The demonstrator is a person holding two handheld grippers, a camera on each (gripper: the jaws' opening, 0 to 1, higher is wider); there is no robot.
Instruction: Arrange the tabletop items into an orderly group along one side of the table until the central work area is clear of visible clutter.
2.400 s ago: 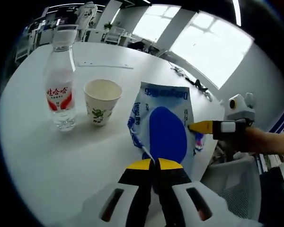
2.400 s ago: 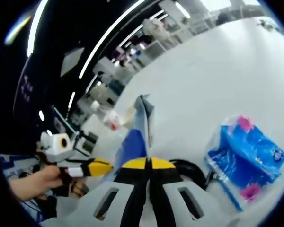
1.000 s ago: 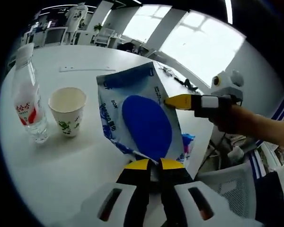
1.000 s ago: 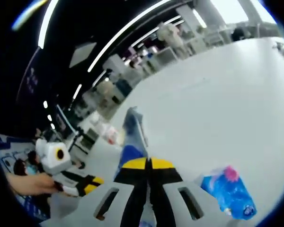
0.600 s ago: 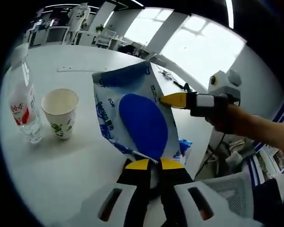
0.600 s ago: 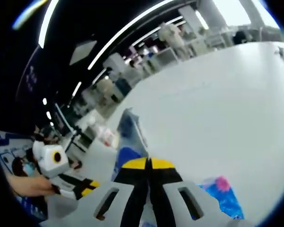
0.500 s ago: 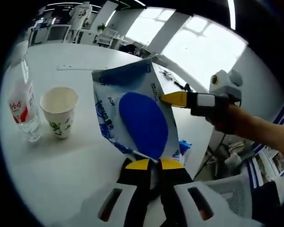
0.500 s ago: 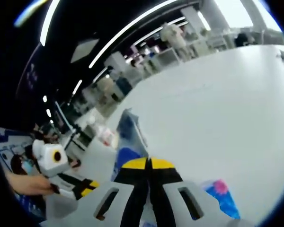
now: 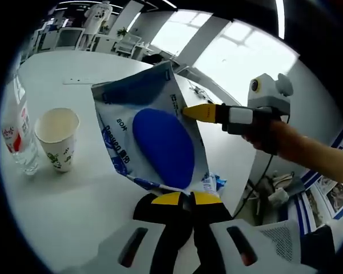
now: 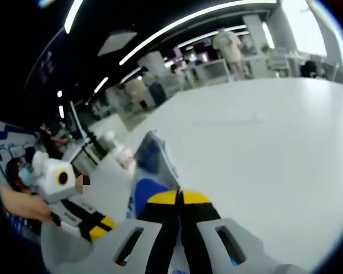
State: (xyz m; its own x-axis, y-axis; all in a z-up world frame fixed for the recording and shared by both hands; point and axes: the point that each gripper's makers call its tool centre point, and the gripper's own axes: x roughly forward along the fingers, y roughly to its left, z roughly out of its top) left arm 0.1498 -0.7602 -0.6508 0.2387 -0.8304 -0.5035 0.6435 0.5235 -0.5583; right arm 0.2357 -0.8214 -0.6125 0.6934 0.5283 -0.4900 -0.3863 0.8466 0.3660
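Open-plan office with large bright windows at the upper right of the left gripper view and ceiling light strips across the top of the right gripper view; several blurred people stand in the far background. One white desk (image 9: 74,200), round-edged, carries the items. One blue-and-white pouch (image 9: 154,140) with a large dark blue oval on its face stands raised in the centre of the left gripper view, tilted, its printed text upside down; in the right gripper view the same pouch (image 10: 154,162) appears edge-on just above the jaws. One paper cup (image 9: 56,137), white with a green leaf print, stands upright at centre left, just beside one clear water bottle (image 9: 14,134) with a red-and-white label at the left edge. One small blue packet (image 9: 216,184) shows partly behind the pouch's lower right corner. Two grippers: the left gripper (image 9: 186,198), yellow-tipped, at bottom centre, jaws pressed together on the pouch's lower edge; the right gripper (image 9: 190,111), entering from the right in a person's hand (image 9: 268,134), its yellow tips pinching the pouch's upper right edge. In the right gripper view its own jaws at bottom centre meet on the pouch, and the left gripper (image 10: 103,224) appears at lower left.
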